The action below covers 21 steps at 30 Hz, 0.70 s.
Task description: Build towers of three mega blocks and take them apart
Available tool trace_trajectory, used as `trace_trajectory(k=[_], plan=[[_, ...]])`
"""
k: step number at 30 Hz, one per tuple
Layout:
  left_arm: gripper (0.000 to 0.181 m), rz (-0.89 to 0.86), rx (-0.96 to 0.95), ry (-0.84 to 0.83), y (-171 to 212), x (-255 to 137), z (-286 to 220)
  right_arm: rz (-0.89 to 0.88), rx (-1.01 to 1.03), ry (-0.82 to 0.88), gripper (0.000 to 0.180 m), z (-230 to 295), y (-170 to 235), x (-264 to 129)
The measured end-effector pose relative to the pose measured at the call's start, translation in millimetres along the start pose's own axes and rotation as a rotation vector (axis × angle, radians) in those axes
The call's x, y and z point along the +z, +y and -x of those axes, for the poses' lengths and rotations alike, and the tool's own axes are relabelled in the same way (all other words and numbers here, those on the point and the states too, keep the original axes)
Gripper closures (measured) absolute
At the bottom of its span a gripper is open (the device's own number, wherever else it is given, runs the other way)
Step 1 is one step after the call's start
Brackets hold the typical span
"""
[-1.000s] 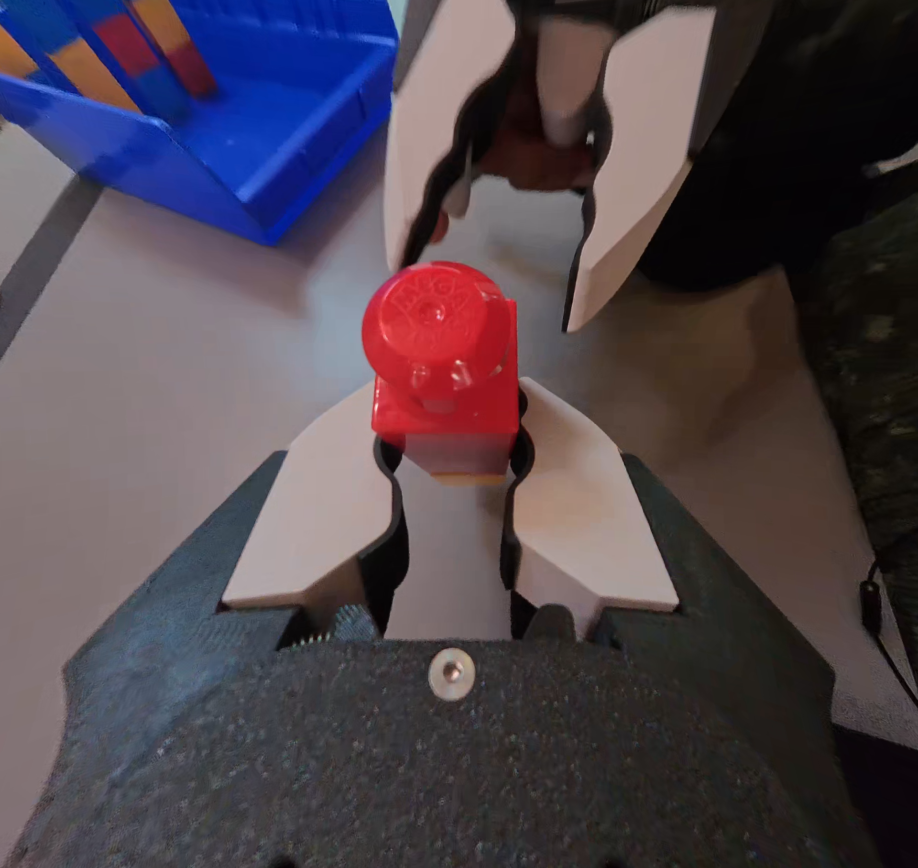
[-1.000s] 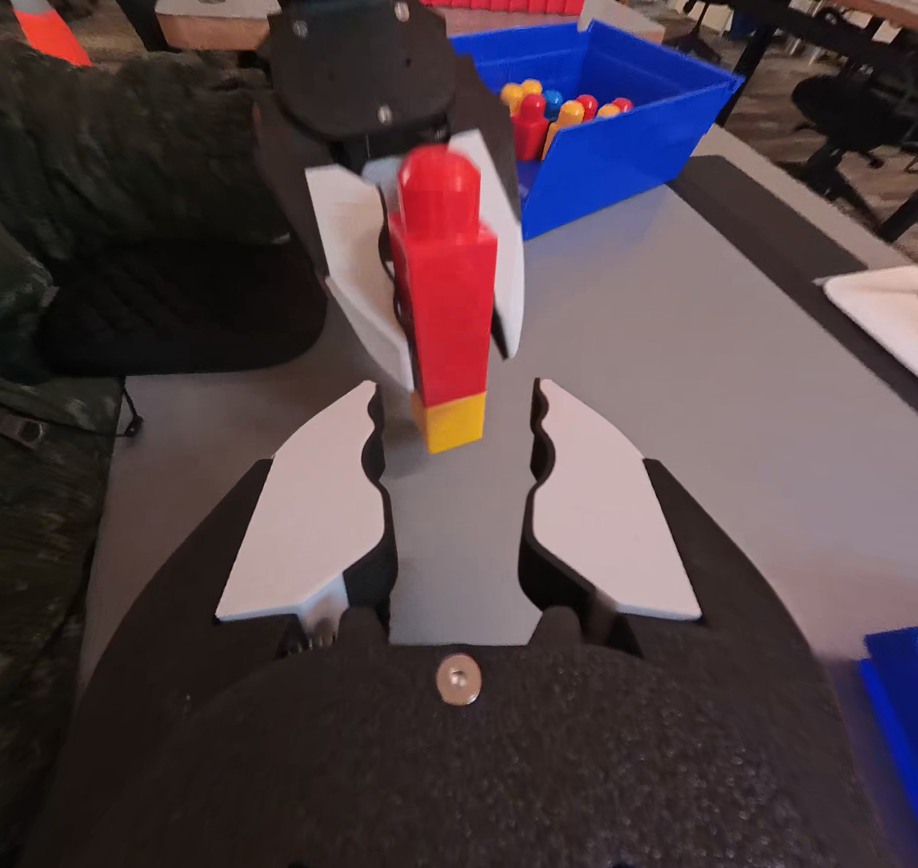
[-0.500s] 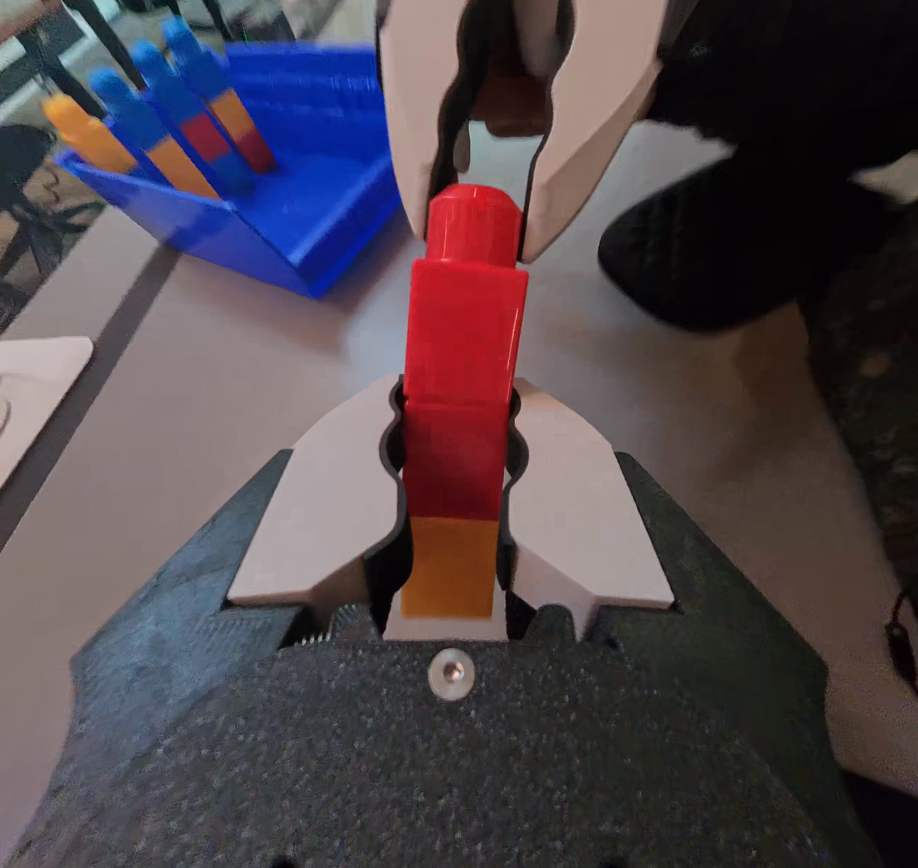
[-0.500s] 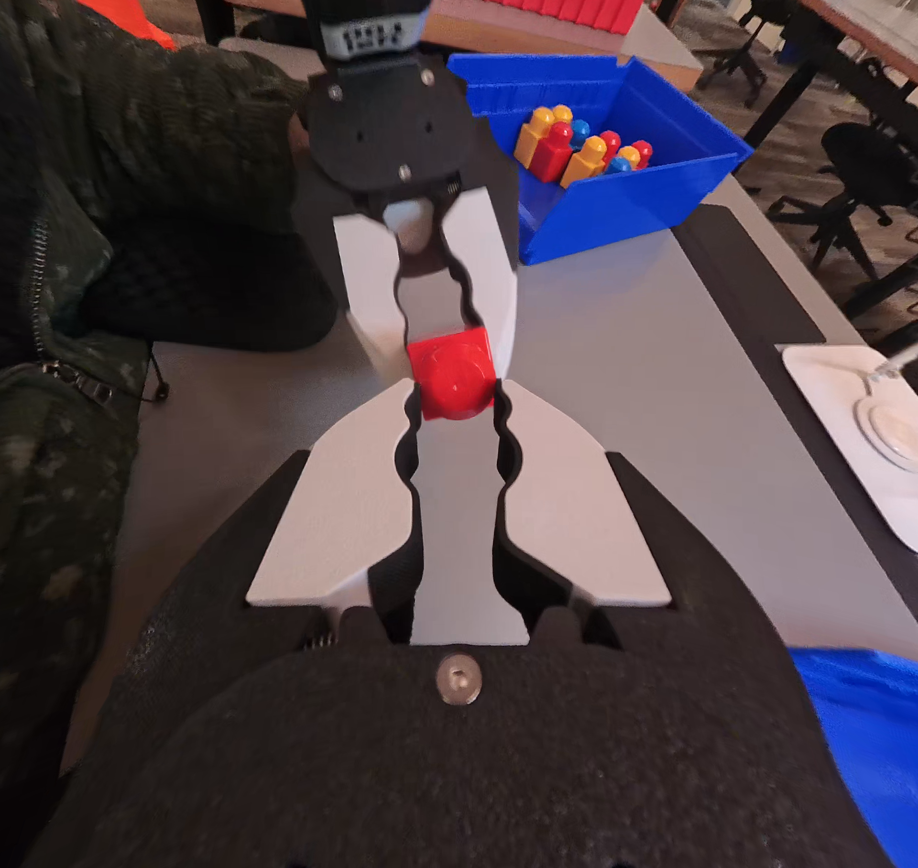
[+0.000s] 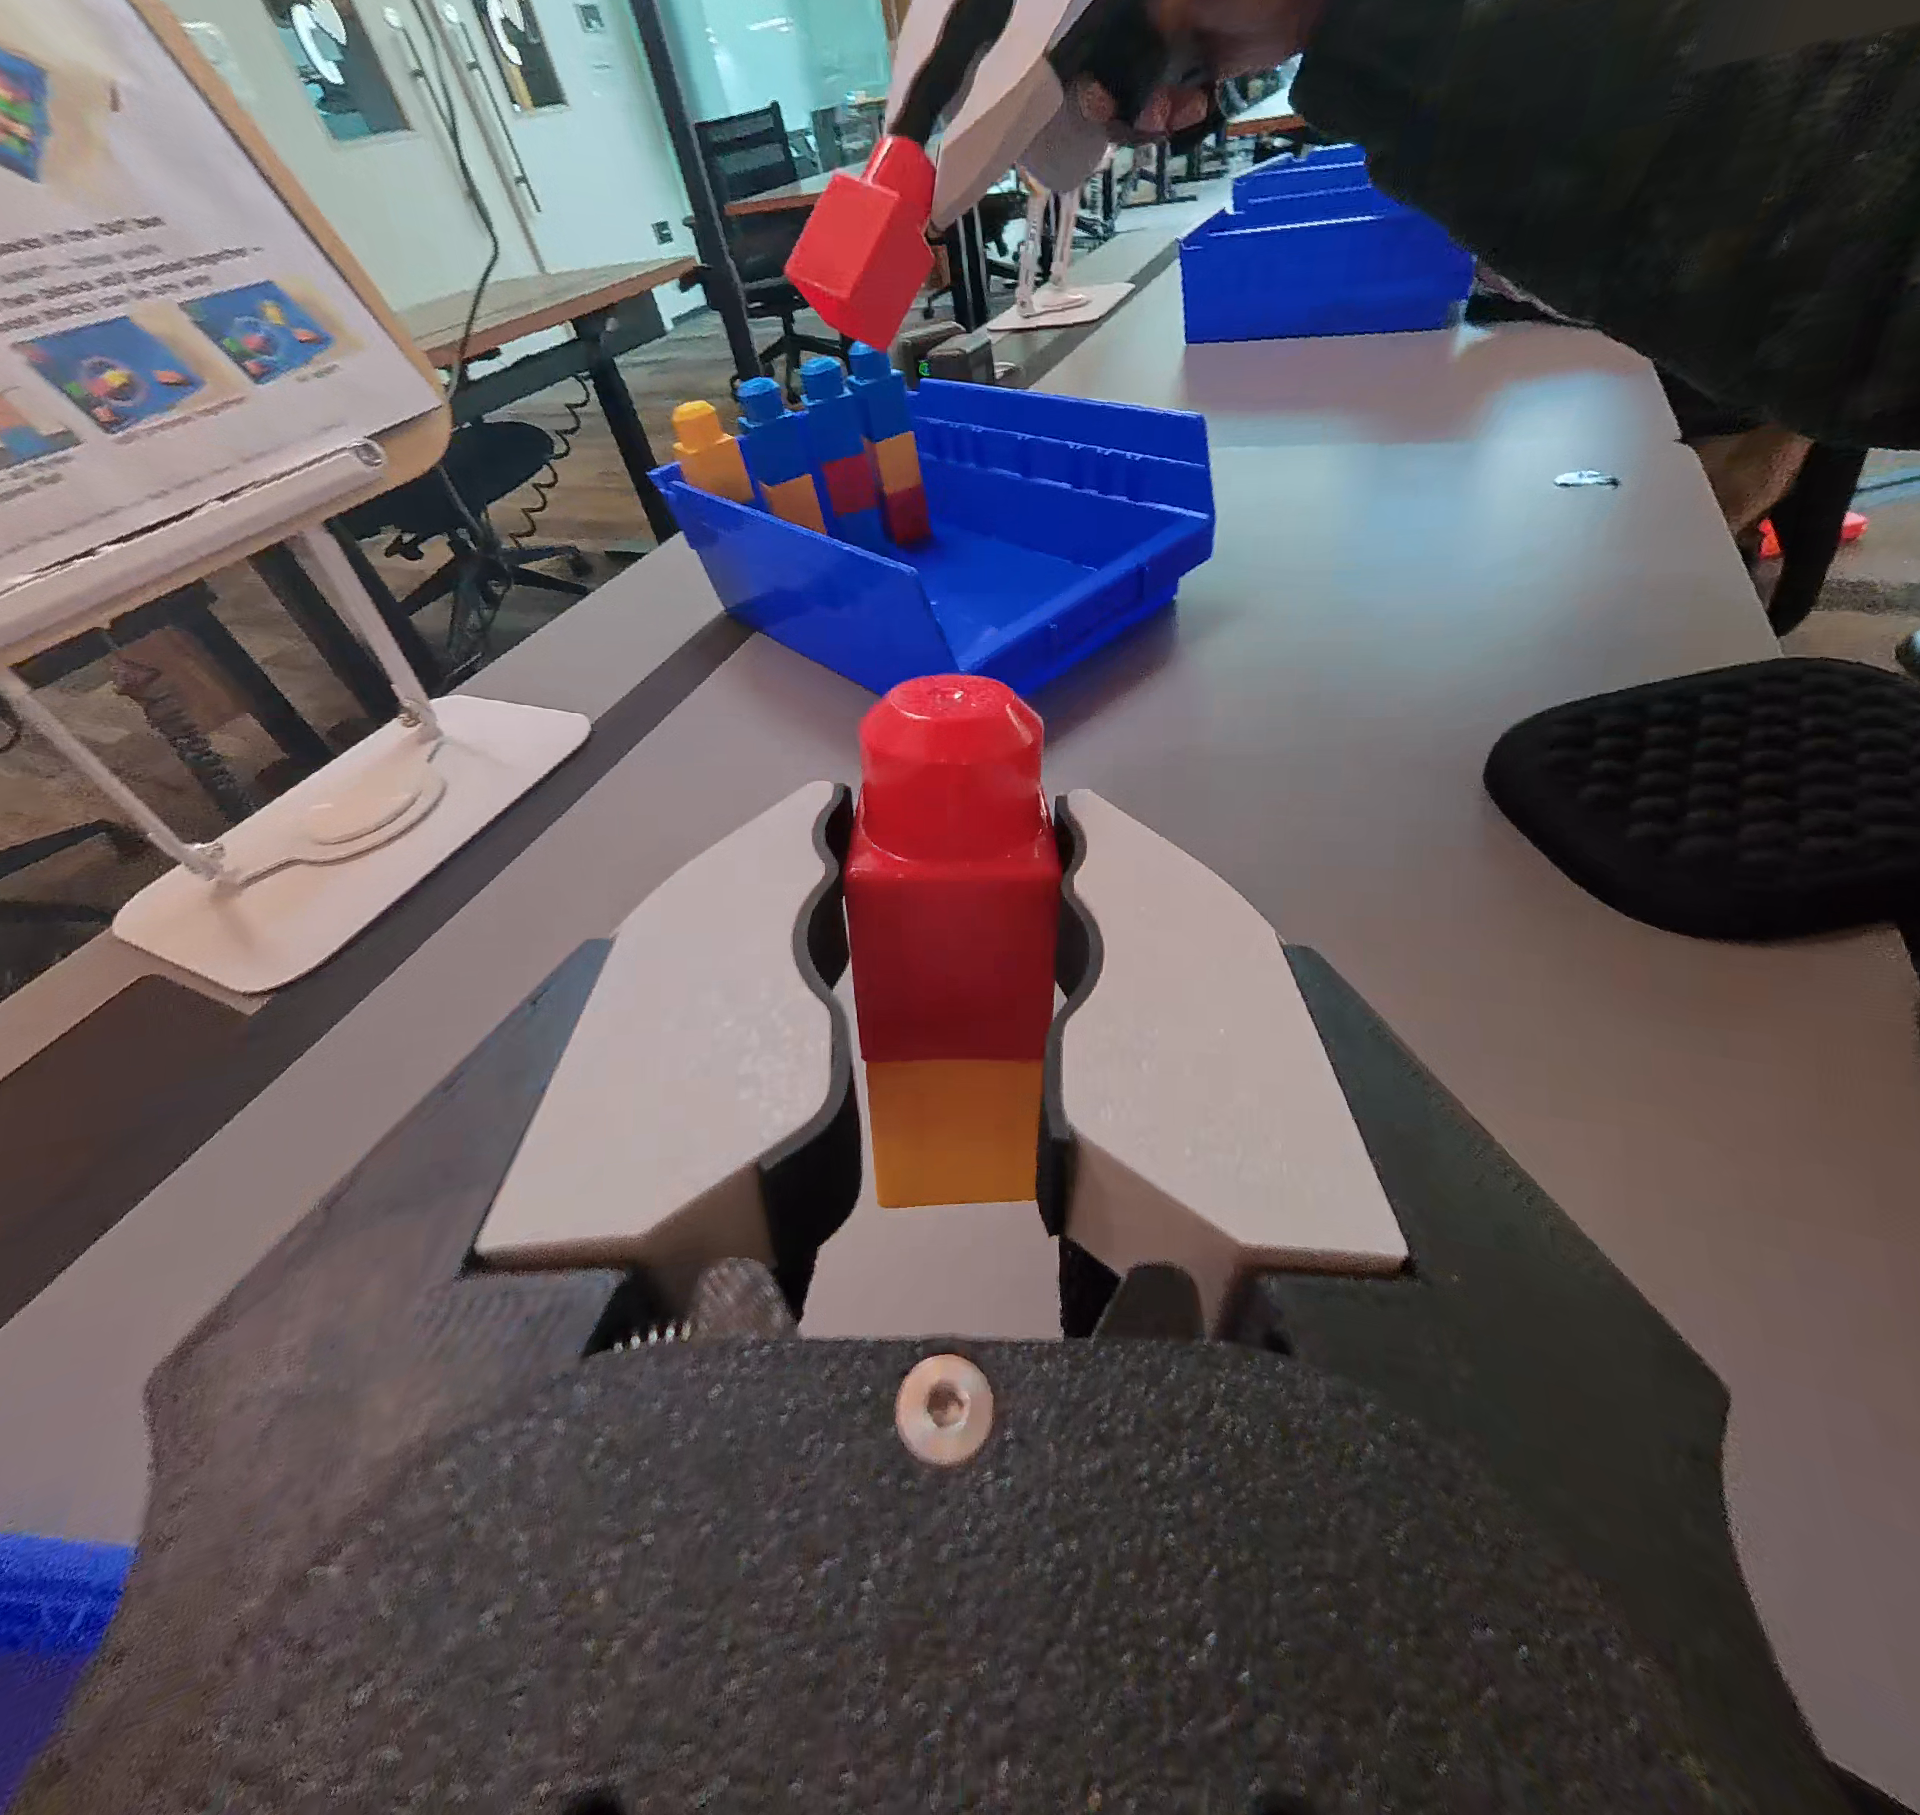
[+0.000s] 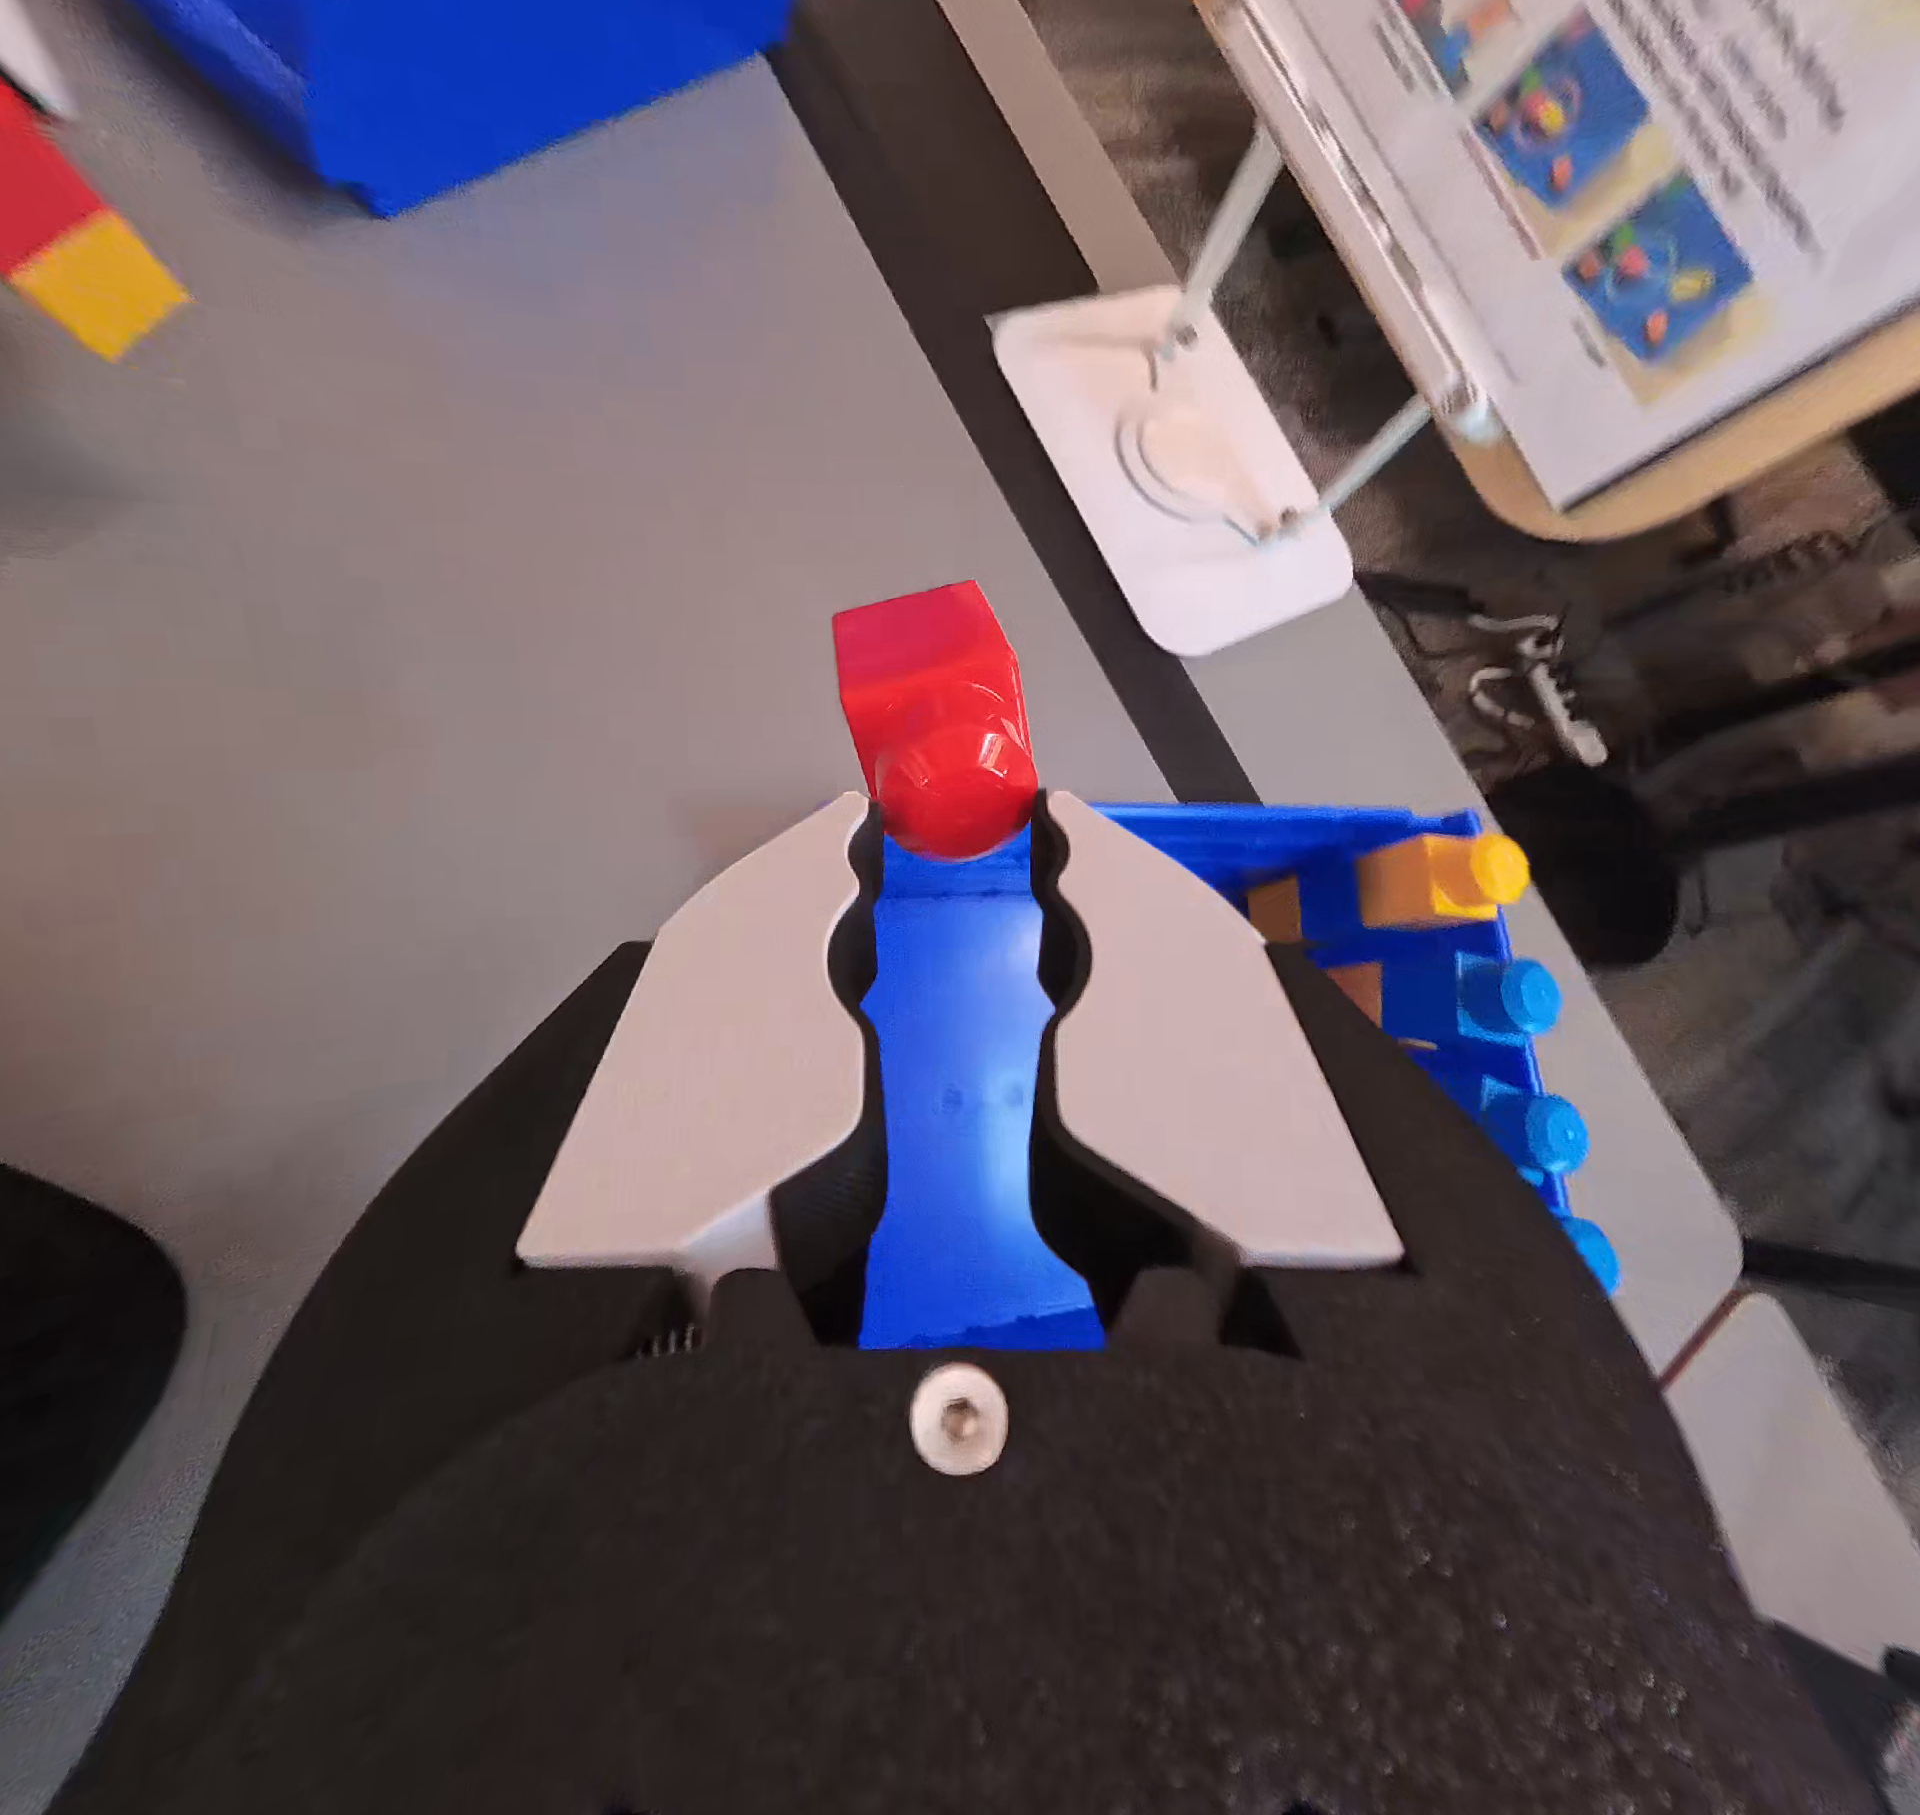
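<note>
Now your right gripper (image 6: 956, 815) pinches the red block (image 6: 930, 685) by its stud, directly above the blue bin (image 6: 966, 1090); your left gripper (image 5: 951, 918) clamps the red-and-yellow stack (image 5: 951, 976).

your left gripper (image 5: 951, 892) held a two-block stack (image 5: 951, 976) upright above the table (image 5: 1351, 622). beyond it sat a bin (image 5: 1039, 560) with towers (image 5: 831, 456) standing inside at its left; your right gripper (image 6: 956, 809) hung above that bin, gripping one block (image 6: 930, 695).
</note>
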<state>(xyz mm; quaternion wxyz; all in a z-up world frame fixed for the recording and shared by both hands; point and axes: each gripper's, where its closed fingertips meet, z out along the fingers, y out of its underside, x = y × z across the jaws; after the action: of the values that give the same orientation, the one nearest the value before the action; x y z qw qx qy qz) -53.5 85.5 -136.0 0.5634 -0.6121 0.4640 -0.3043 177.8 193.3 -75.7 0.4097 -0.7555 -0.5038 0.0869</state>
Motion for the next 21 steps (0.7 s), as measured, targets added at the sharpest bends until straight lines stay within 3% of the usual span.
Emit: trace_trajectory(k=[5, 12, 16, 21], plan=[[0.145, 0.037, 0.007, 0.018, 11, -2, 1, 0.001, 0.093, -0.089, 0.152, -22, 19, 25], [0.145, 0.228, 0.059, 0.135, 49, 21, -30, -0.134, -0.152, -0.453, 0.152, 124, -31, 55], [0.145, 0.31, 0.081, 0.196, 72, 36, -53, -0.055, -0.335, -0.568, 0.152, 202, -34, 75], [0.145, 0.307, 0.063, 0.247, 87, 47, -68, 0.108, -0.462, -0.572, 0.152, 230, -19, 90]])
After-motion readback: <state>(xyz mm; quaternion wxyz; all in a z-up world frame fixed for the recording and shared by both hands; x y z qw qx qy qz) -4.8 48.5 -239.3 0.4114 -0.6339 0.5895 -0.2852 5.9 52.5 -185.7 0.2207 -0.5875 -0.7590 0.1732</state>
